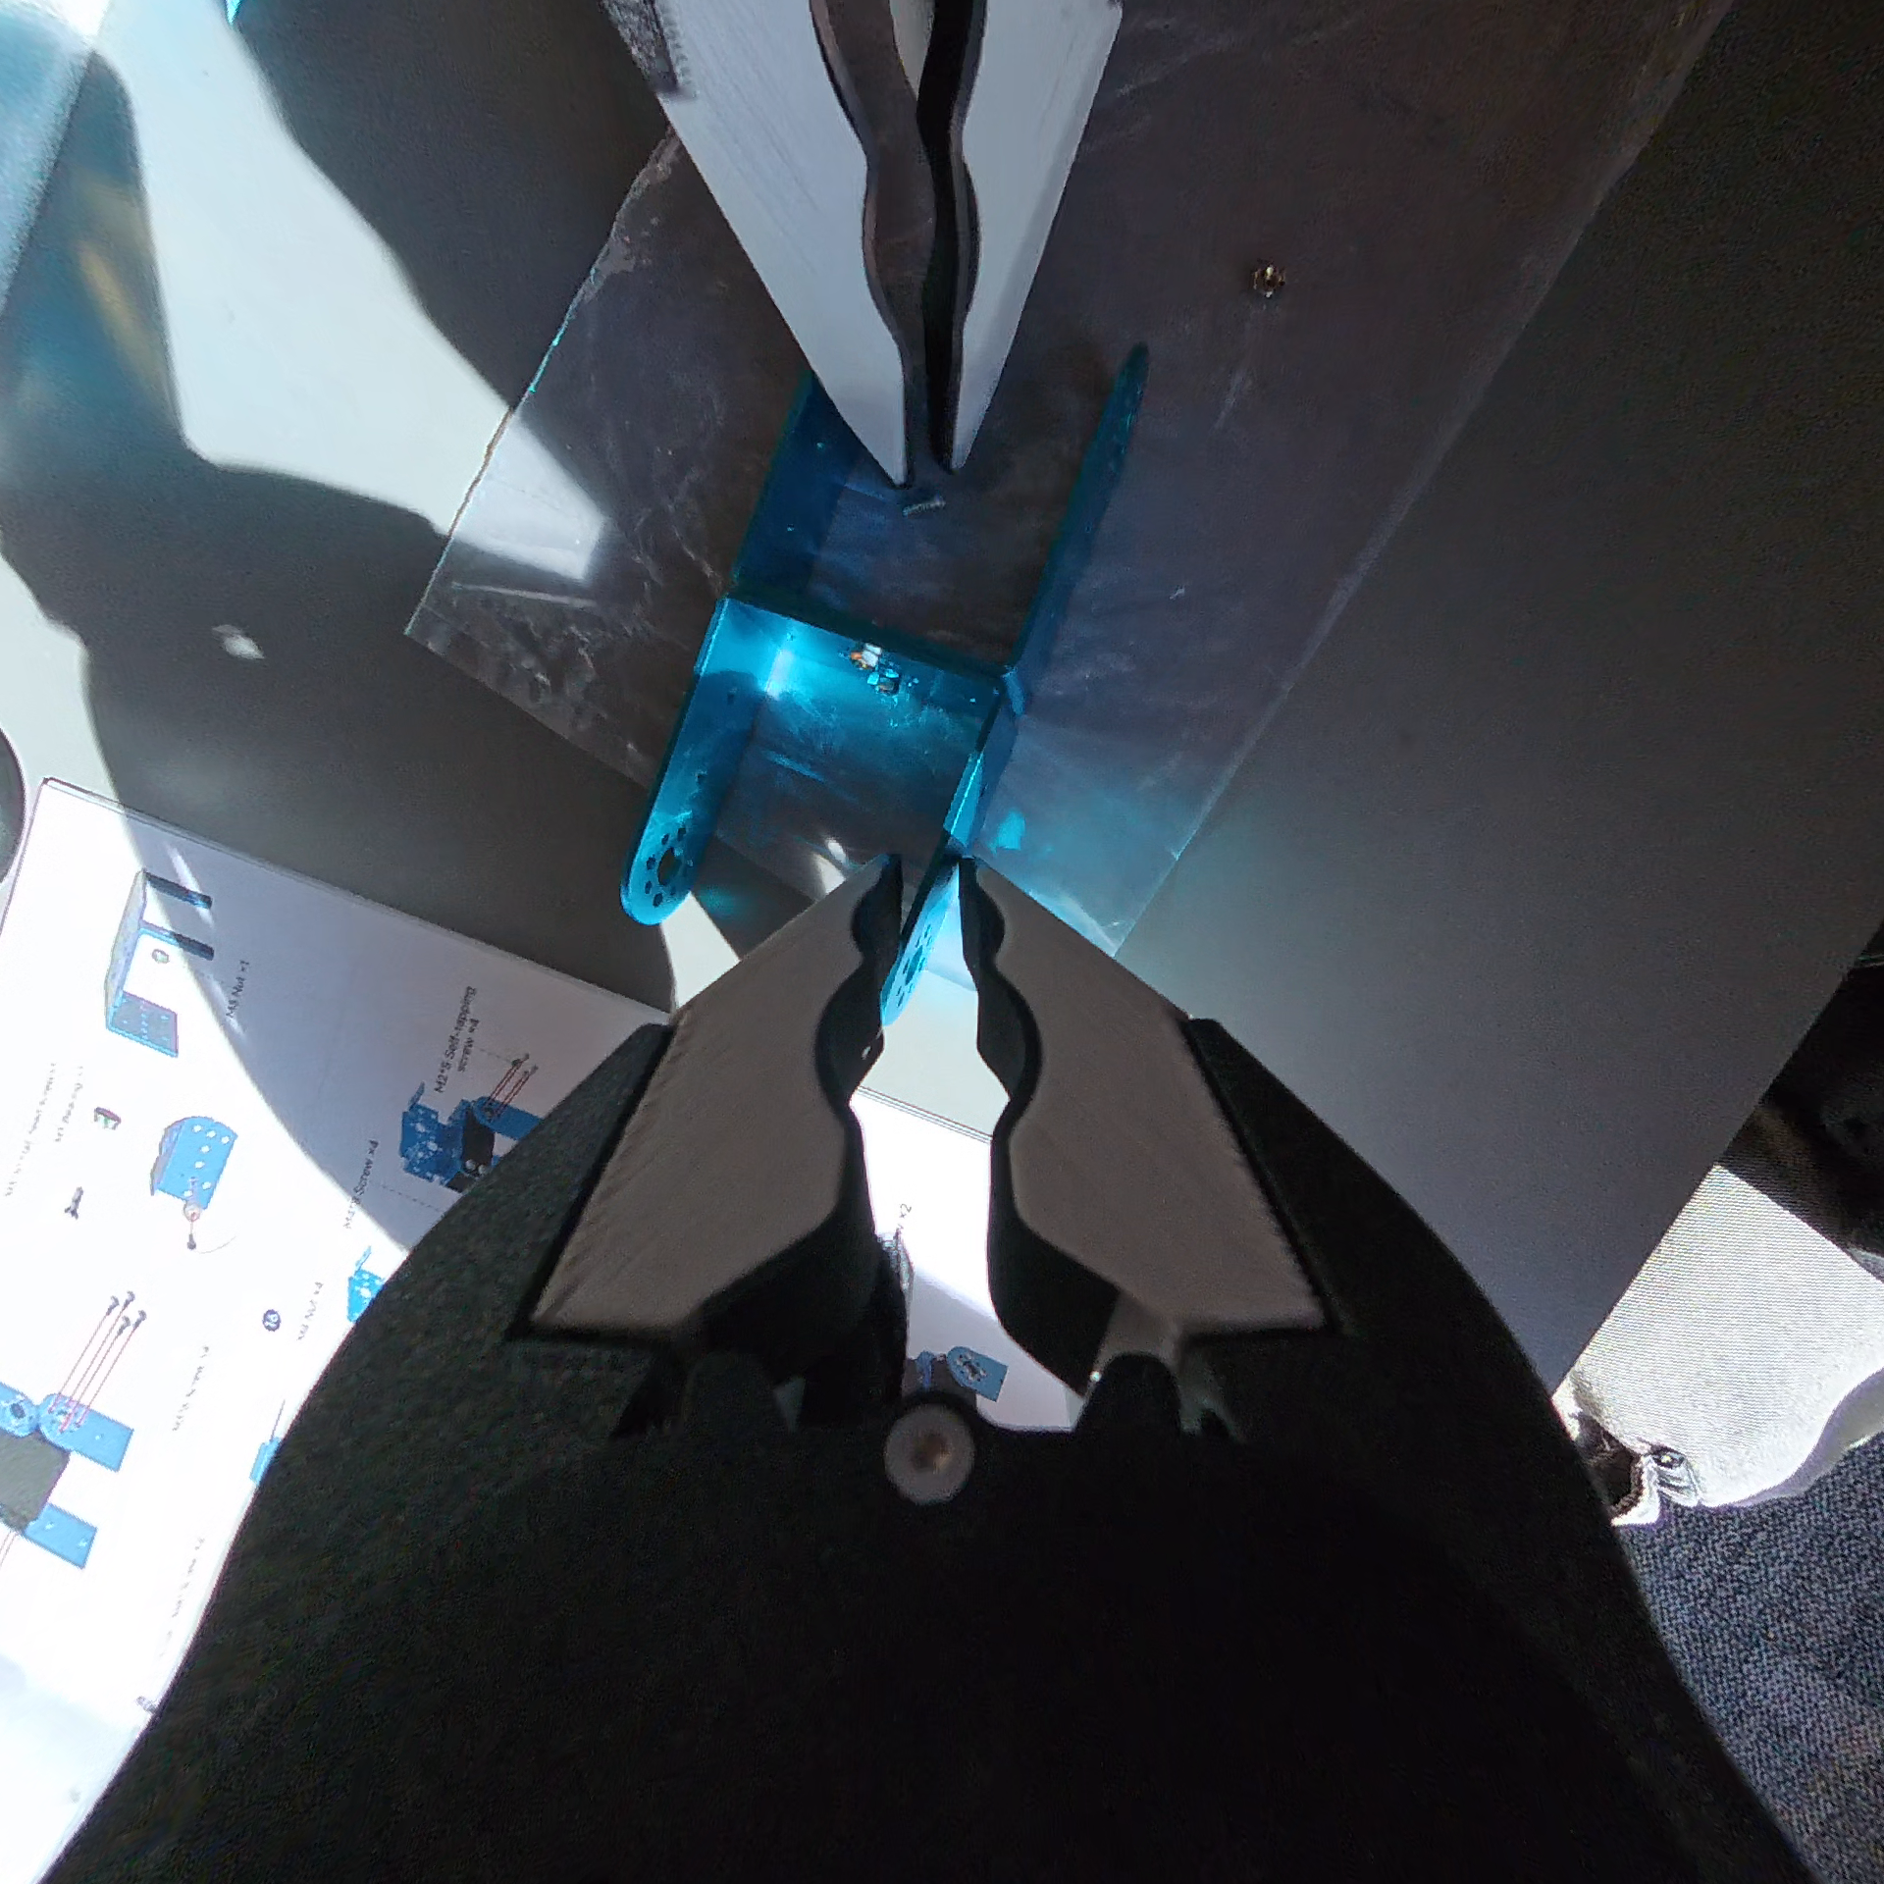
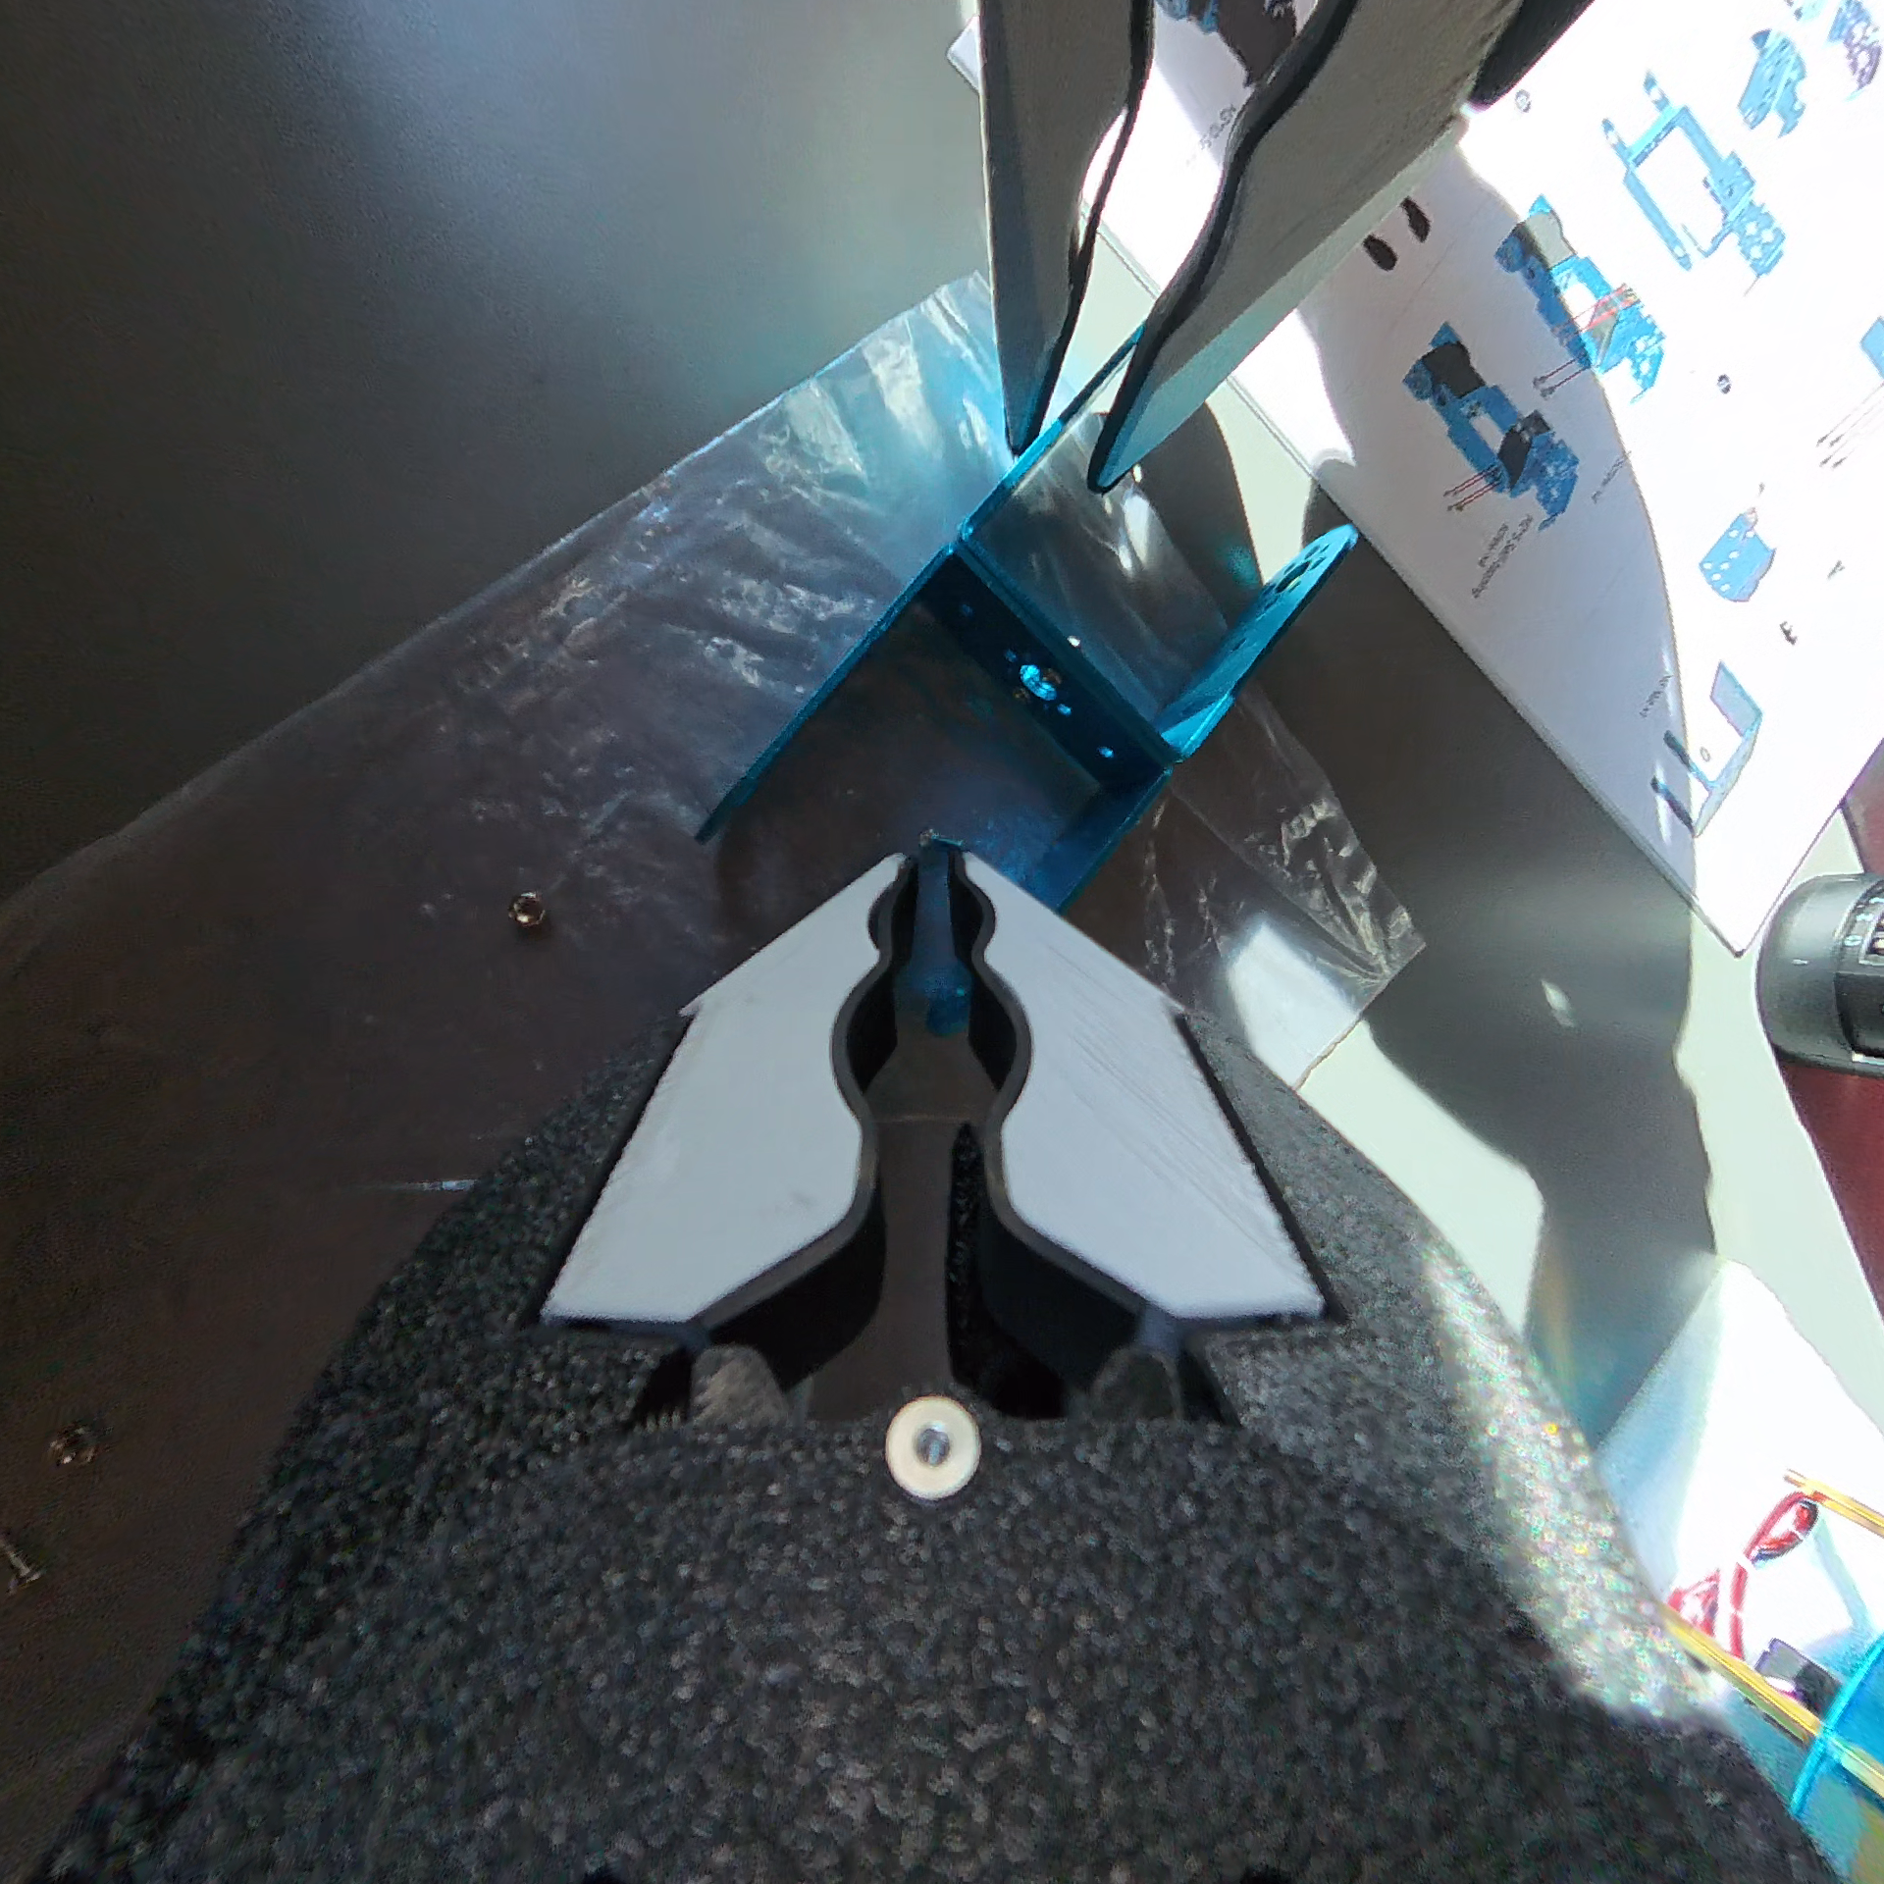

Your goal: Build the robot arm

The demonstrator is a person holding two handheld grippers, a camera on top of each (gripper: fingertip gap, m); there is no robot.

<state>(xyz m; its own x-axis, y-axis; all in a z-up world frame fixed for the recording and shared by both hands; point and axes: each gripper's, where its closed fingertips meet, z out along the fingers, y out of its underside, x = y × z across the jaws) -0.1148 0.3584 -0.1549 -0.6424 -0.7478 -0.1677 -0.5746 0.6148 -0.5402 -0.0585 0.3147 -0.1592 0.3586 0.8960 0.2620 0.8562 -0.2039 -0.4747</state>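
A blue metal bracket assembly (image 1: 867, 703), two U-shaped pieces joined back to back, stands on a clear plastic bag on a dark mat. My left gripper (image 1: 930, 872) is shut on one round-ended, holed flange of it. It reaches in from the top of the right wrist view (image 2: 1060, 459), pinching that flange. My right gripper (image 2: 930, 861) is shut on a small screw (image 2: 930, 838) at its tips, just short of the bracket (image 2: 1040, 673). In the left wrist view the right gripper (image 1: 933, 469) comes from above, with the screw (image 1: 923, 503) between the far bracket's arms.
The clear bag (image 1: 571, 551) lies under the bracket. A printed instruction sheet (image 1: 255, 1070) lies on the pale table beside it. A small nut (image 1: 1267, 277) sits on the dark mat (image 1: 1376, 459). A black cylindrical tool (image 2: 1825, 969) lies at the right. Loose fasteners (image 2: 71, 1443) lie at the left. There is about 8 cm between the tips of the two grippers.
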